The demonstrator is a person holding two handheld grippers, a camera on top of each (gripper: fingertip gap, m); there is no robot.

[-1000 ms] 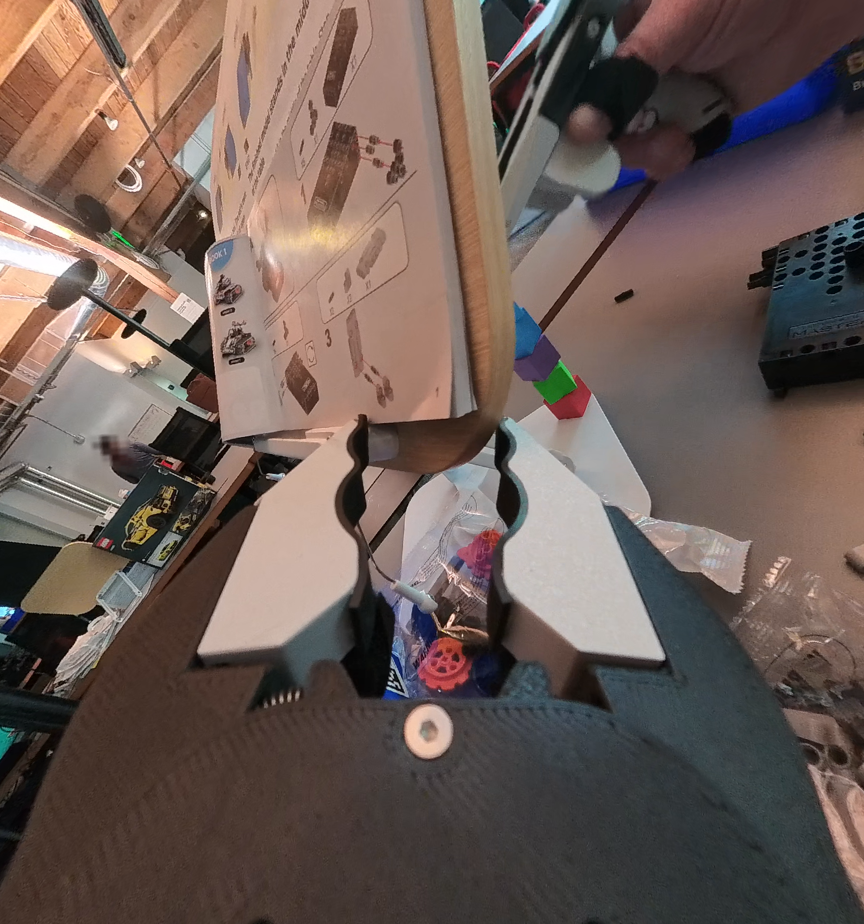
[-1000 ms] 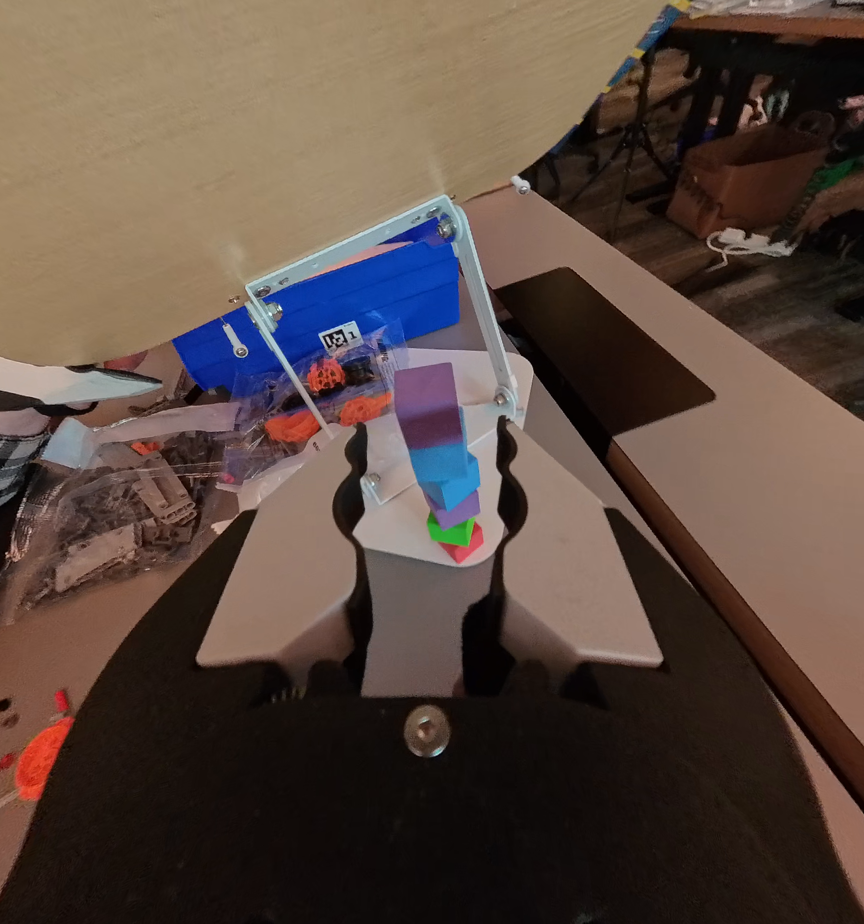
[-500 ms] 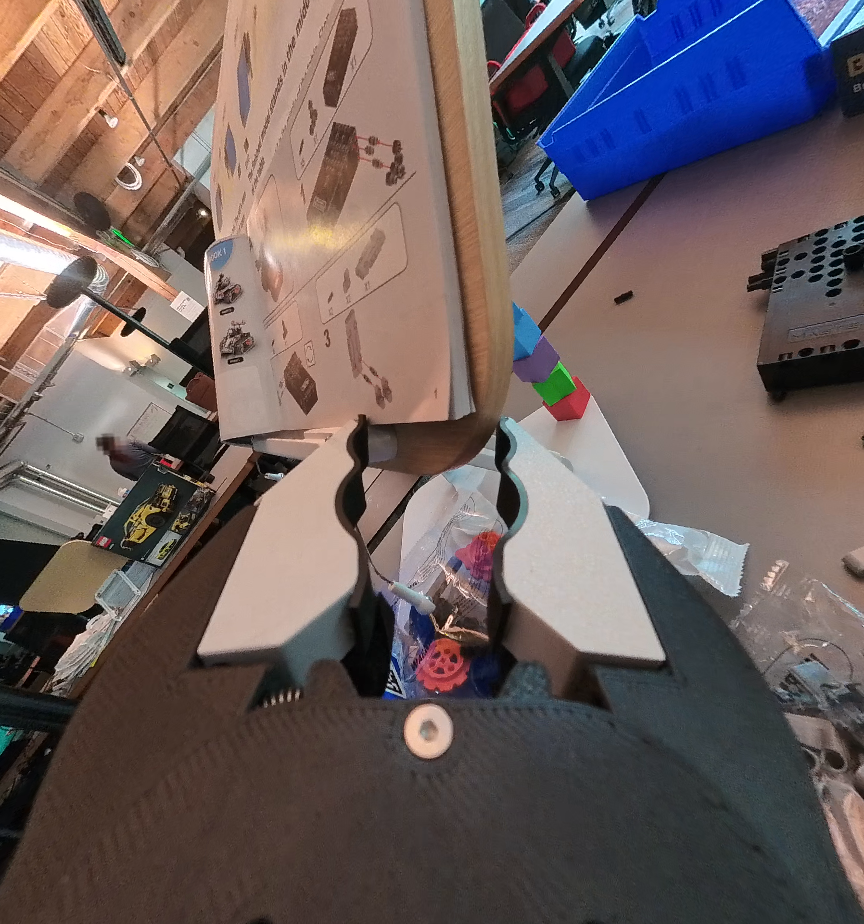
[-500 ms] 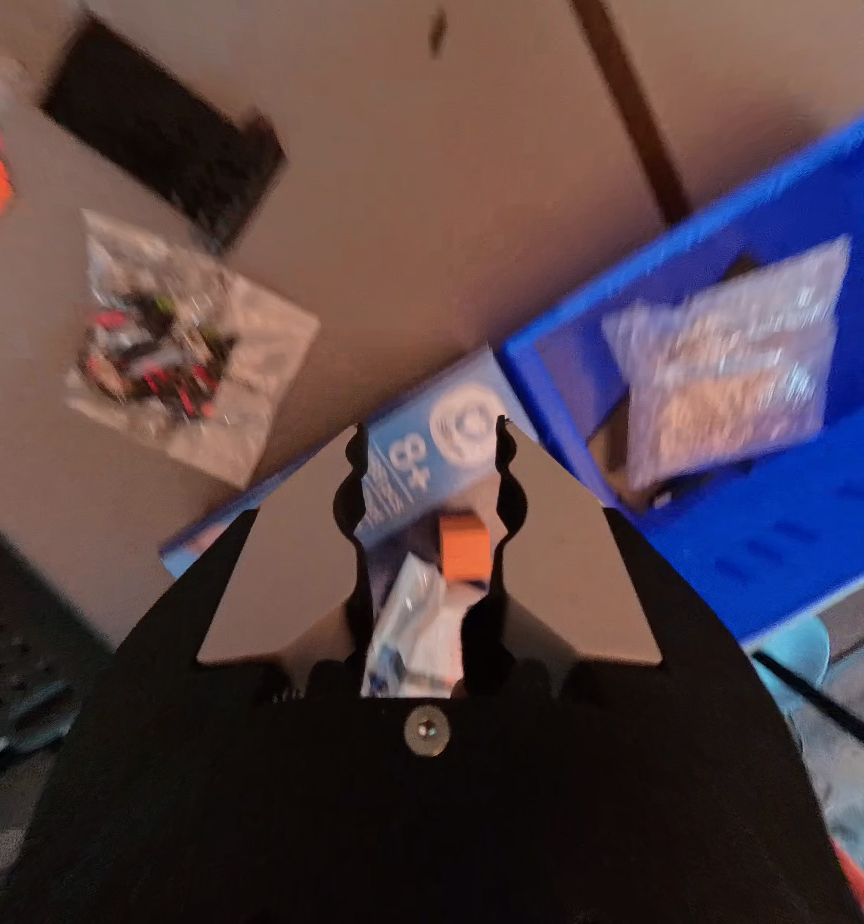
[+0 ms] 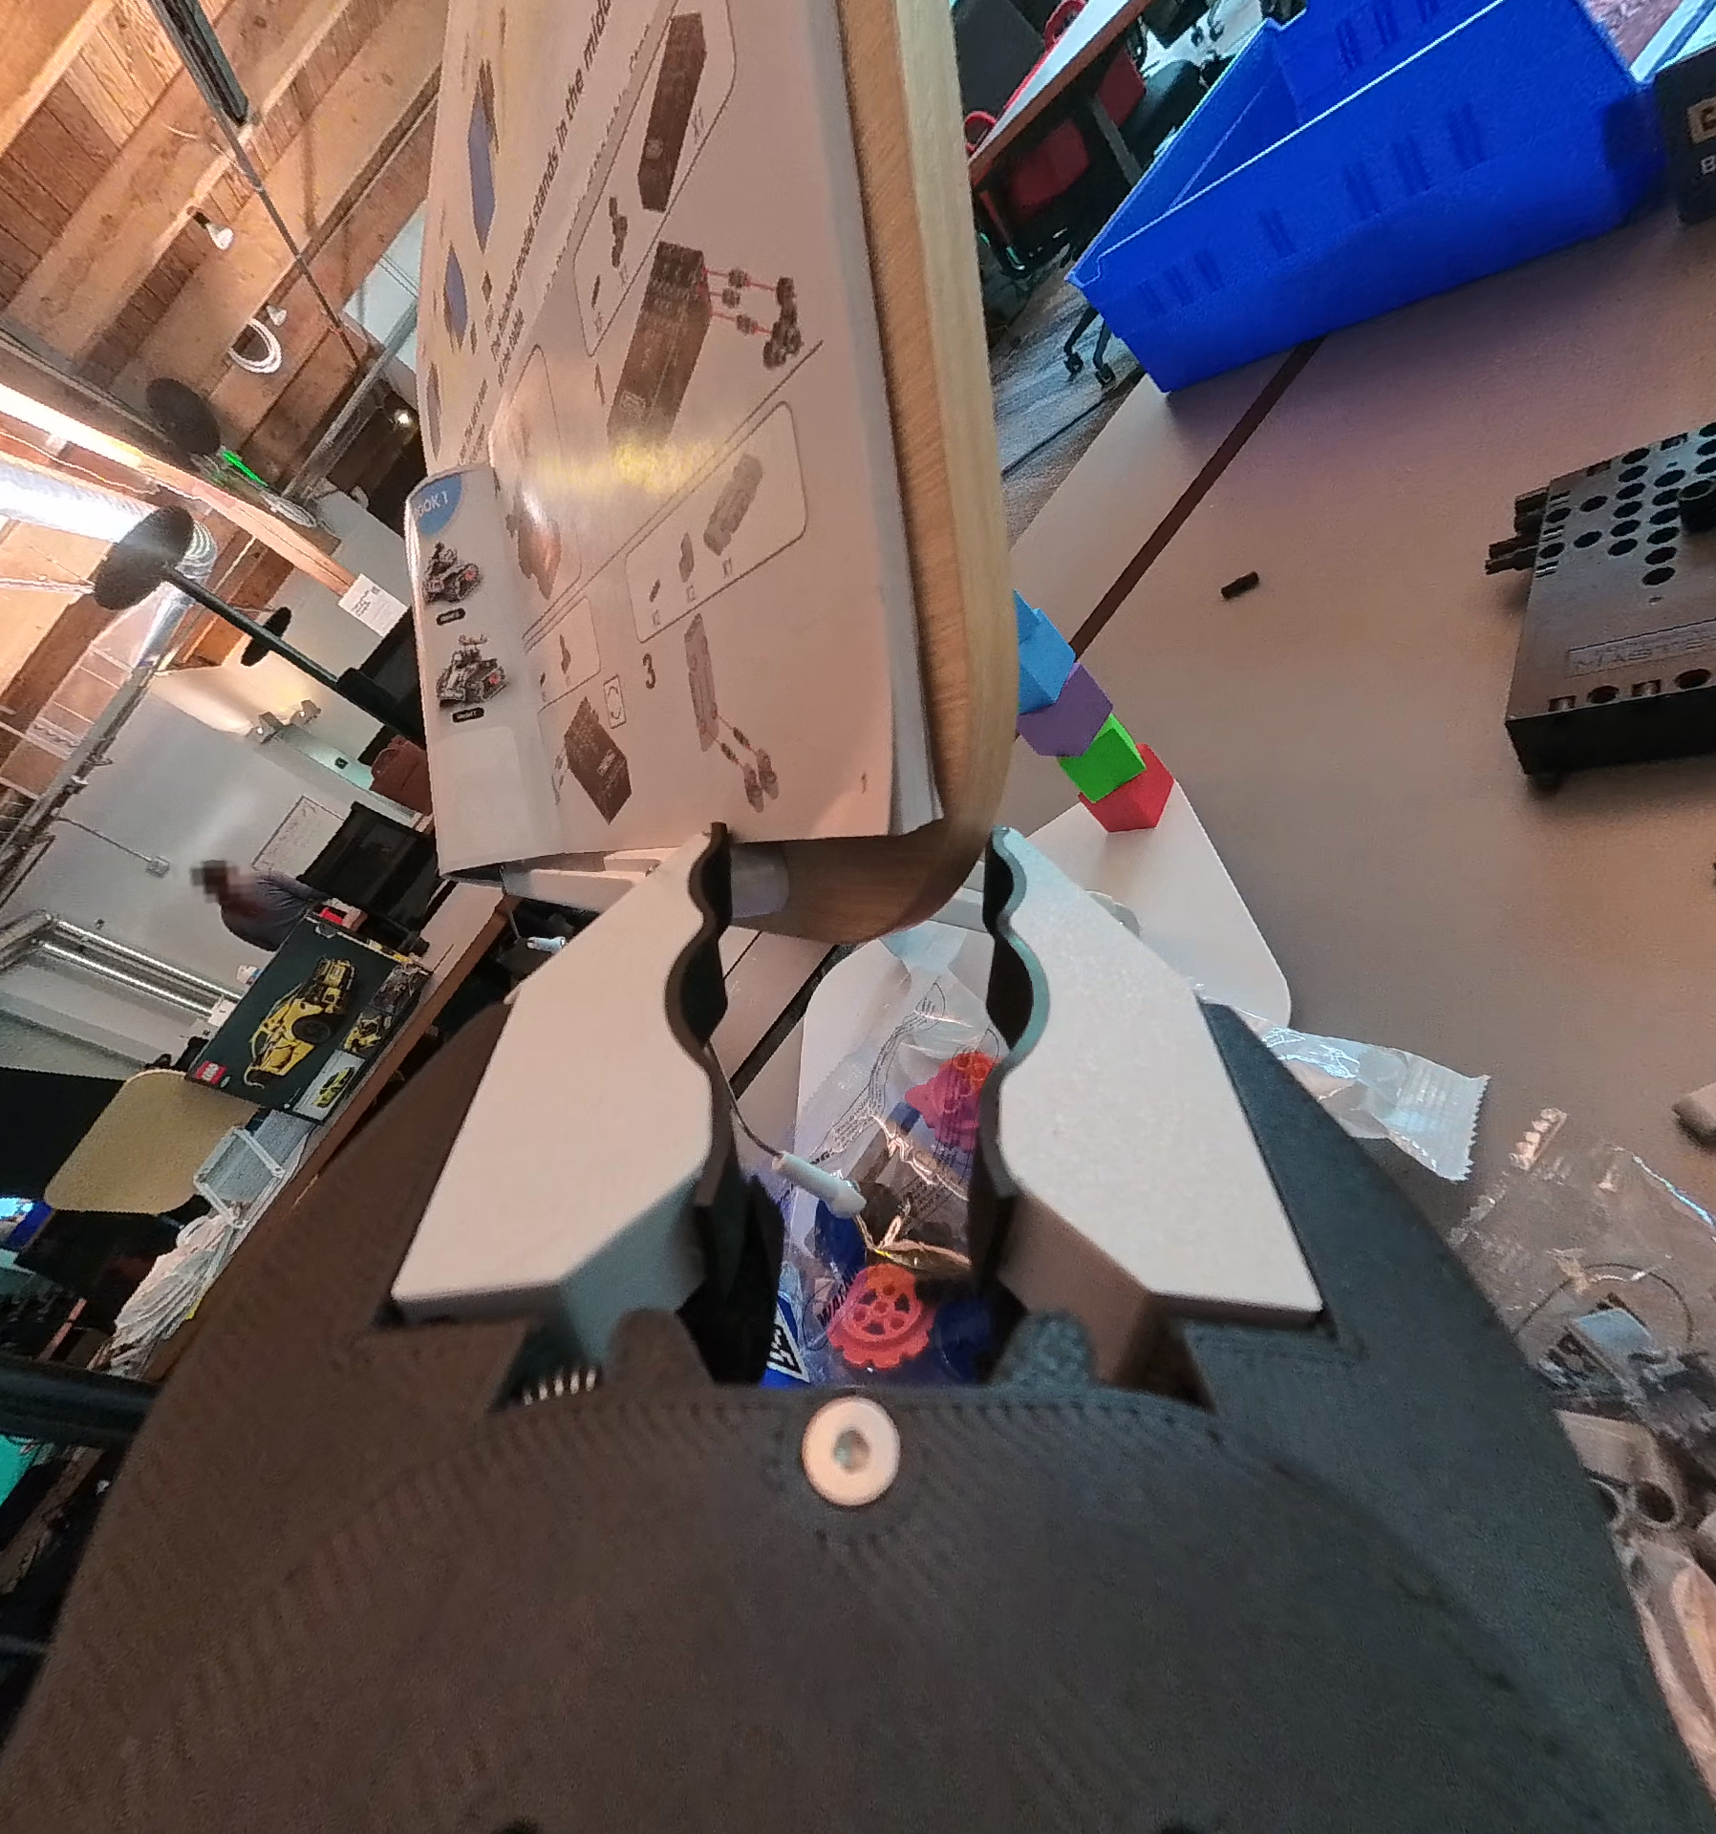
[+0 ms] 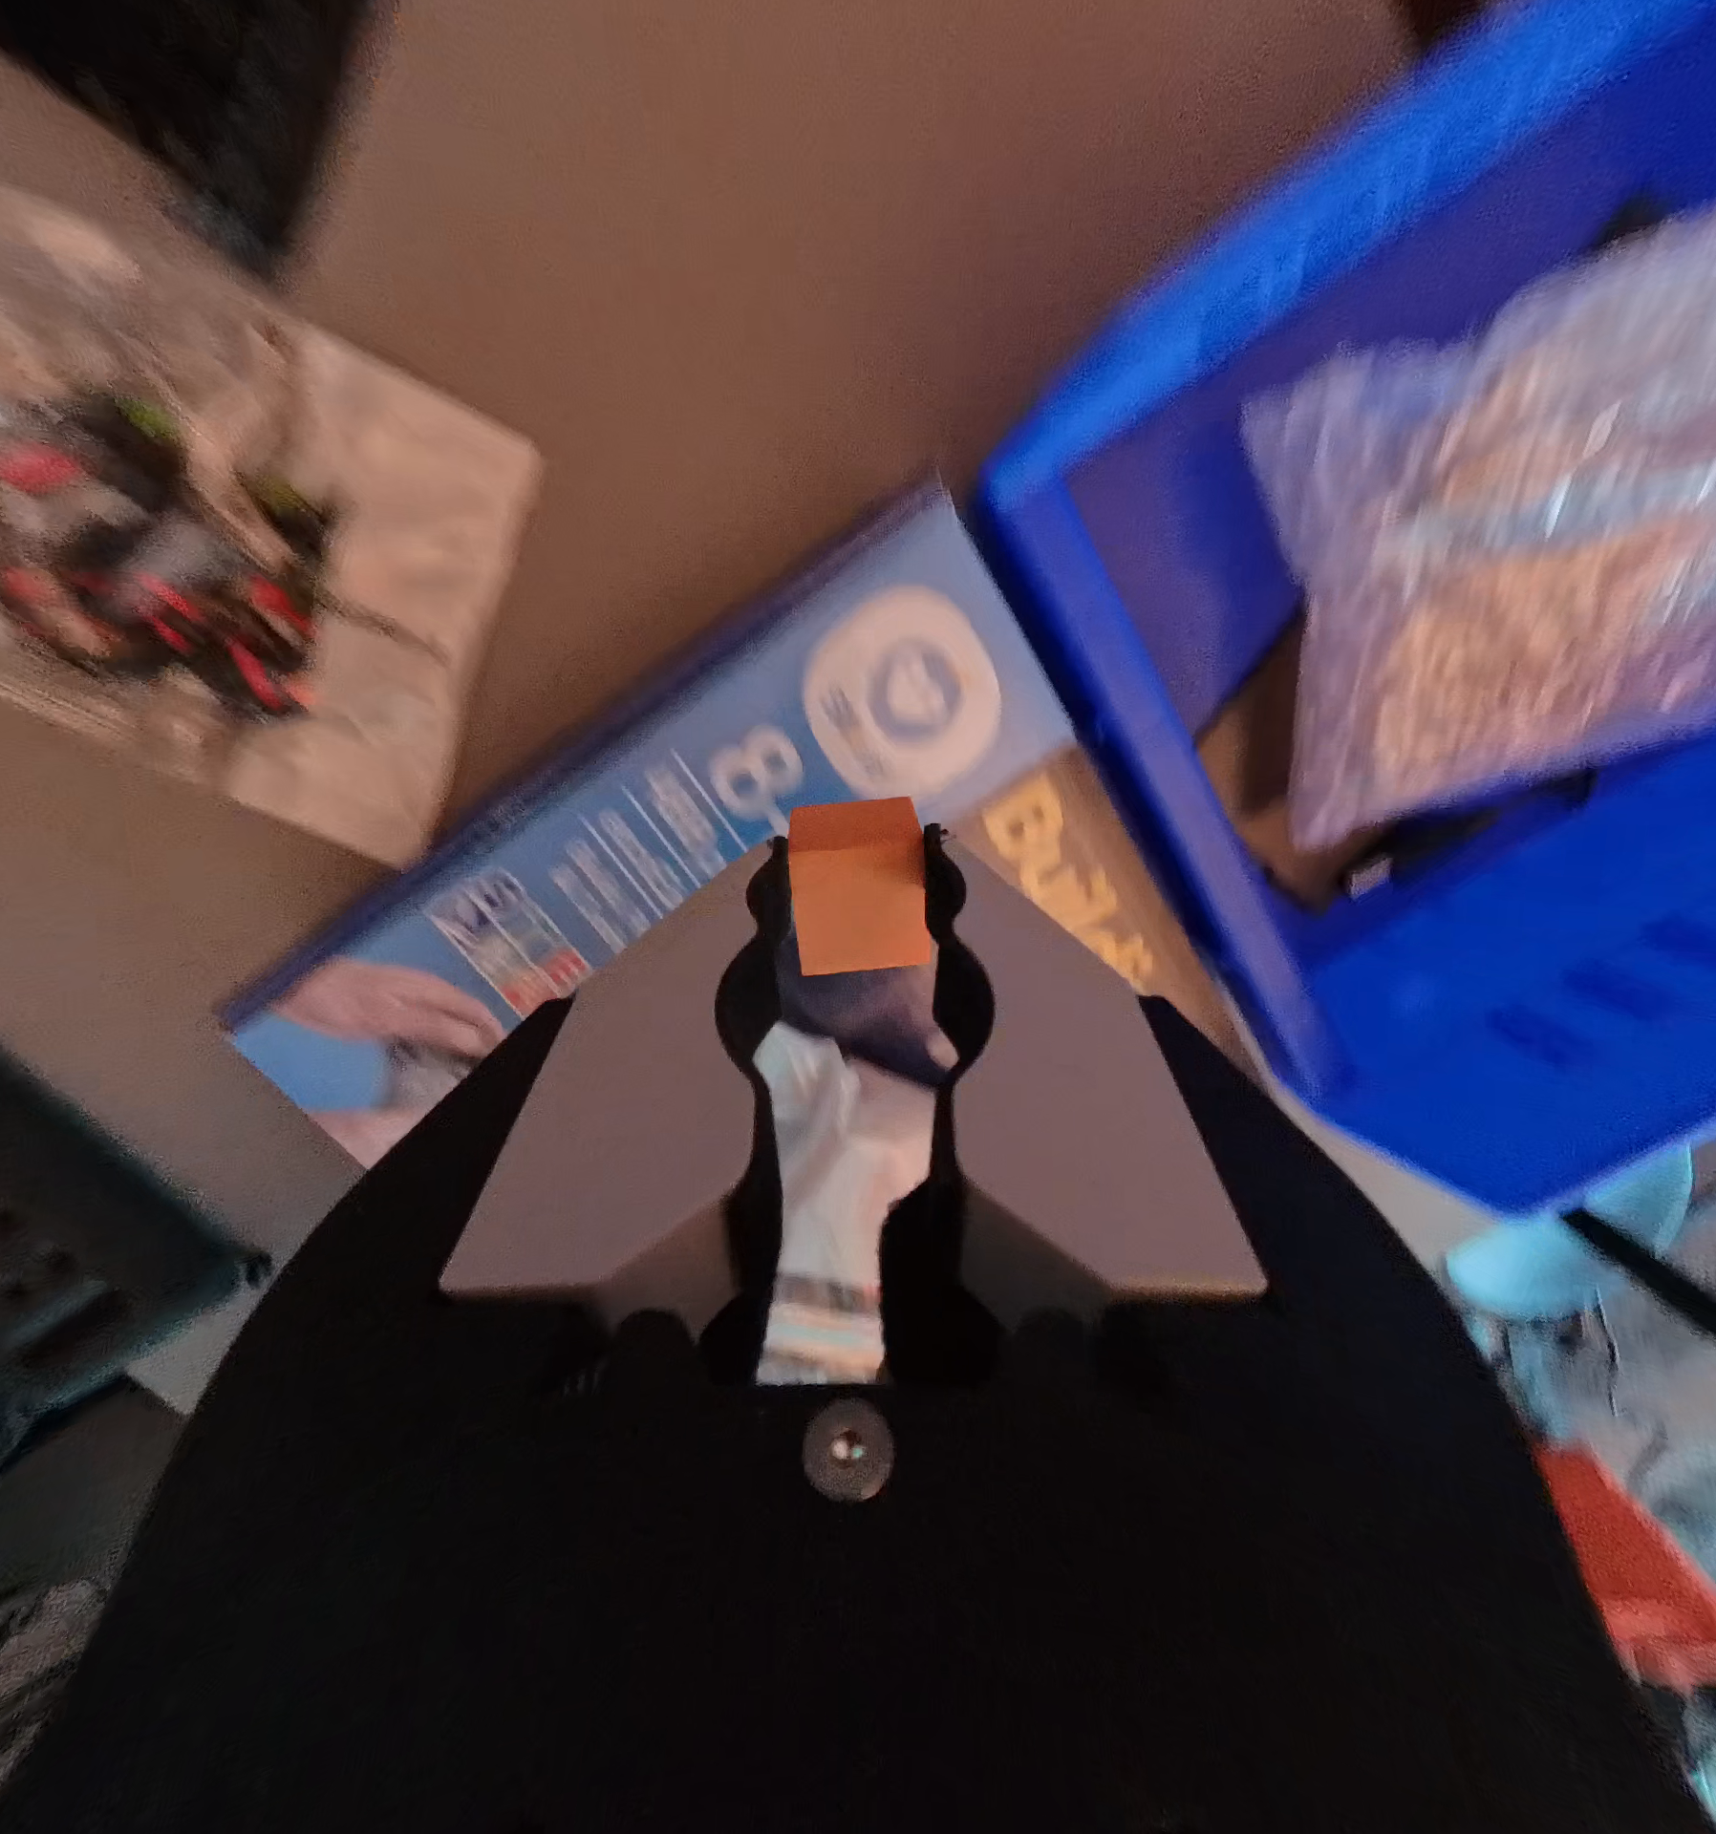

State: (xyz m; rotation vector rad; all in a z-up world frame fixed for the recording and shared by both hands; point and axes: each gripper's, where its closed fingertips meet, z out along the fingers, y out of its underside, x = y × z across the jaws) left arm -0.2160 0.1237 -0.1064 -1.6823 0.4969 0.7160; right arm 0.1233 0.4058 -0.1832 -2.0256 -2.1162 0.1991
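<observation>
Left view bright and sharp, glare on the booklet; right view dim, motion-blurred, edges bent.

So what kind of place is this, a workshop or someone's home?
Probably a shared workshop or maker space, not a home. Bags of small building parts lie on a long table, a blue bin holds more, and exposed wooden beams run overhead.
</observation>
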